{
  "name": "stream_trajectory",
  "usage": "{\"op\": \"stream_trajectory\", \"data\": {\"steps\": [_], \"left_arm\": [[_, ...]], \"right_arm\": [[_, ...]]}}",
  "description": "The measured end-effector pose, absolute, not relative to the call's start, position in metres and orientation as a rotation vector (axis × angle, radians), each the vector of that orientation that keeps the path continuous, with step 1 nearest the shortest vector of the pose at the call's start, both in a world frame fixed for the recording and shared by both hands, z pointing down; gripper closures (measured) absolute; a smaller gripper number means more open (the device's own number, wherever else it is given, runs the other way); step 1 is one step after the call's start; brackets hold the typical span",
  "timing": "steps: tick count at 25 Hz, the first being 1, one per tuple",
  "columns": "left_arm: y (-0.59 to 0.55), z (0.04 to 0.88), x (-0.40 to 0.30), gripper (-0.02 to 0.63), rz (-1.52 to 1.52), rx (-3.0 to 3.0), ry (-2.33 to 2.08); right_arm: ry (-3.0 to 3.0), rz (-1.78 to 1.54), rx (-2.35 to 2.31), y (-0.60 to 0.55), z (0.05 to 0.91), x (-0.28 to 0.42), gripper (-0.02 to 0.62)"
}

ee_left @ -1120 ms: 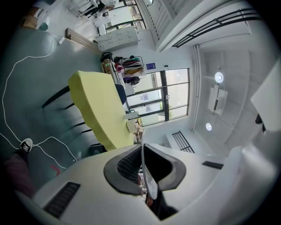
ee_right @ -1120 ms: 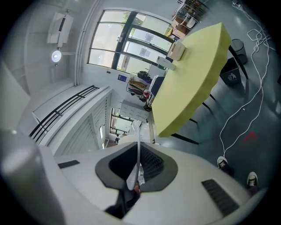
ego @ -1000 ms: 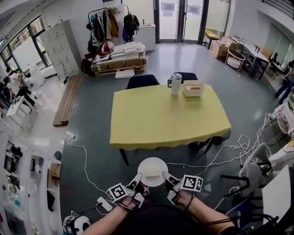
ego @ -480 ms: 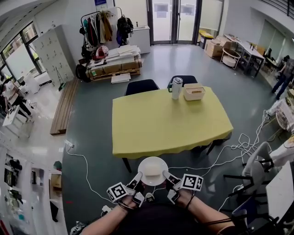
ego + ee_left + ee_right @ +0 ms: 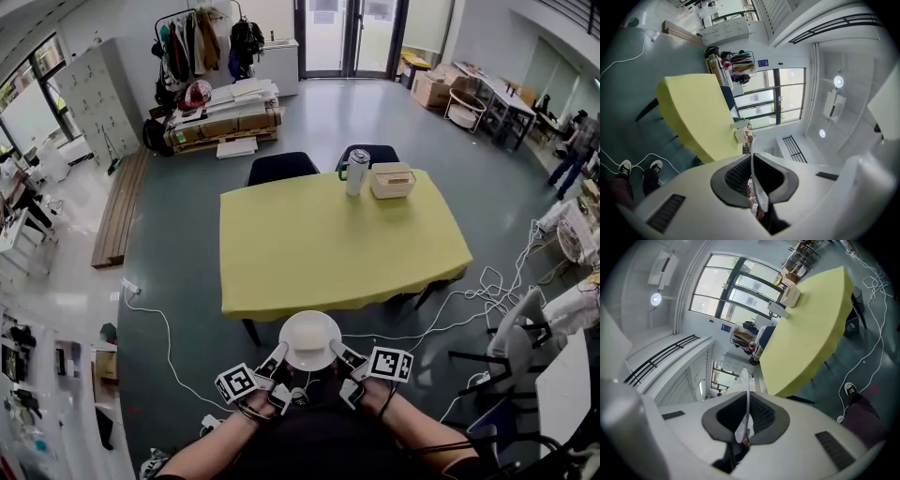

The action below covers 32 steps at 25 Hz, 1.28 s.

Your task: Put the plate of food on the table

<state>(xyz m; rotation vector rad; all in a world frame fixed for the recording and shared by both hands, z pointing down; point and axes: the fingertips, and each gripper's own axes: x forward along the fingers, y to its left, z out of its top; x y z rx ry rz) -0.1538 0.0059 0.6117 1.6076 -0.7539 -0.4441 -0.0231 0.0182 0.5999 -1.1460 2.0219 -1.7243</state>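
A white plate of pale food [image 5: 309, 339] hangs in the air just short of the near edge of the yellow table [image 5: 337, 246]. My left gripper [image 5: 279, 357] is shut on the plate's left rim [image 5: 753, 165], and my right gripper [image 5: 339, 354] is shut on its right rim [image 5: 747, 399]. In both gripper views the rim shows edge-on between the dark pads. The food itself shows only in the head view.
At the table's far end stand a steel tumbler [image 5: 356, 172] and a cream box [image 5: 393, 180], with two dark chairs [image 5: 280, 168] behind. White cables [image 5: 487, 302] trail on the floor to the right, beside a grey chair [image 5: 518, 337]. The person's shoes [image 5: 639, 166] stand below.
The plate and both grippers have come closer to the table's near edge, and the view has shifted forward. Both grips on the plate are unchanged.
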Motion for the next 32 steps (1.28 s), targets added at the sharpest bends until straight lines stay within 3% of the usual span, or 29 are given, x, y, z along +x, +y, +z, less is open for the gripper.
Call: {"op": "stream_trajectory", "data": {"steps": [32], "left_arm": [[-0.185, 0.603, -0.073, 0.583, -0.655, 1.513, -0.852]], "right_arm": [[2.166, -1.833, -0.929, -0.197, 0.606, 0.047, 0.572]]}}
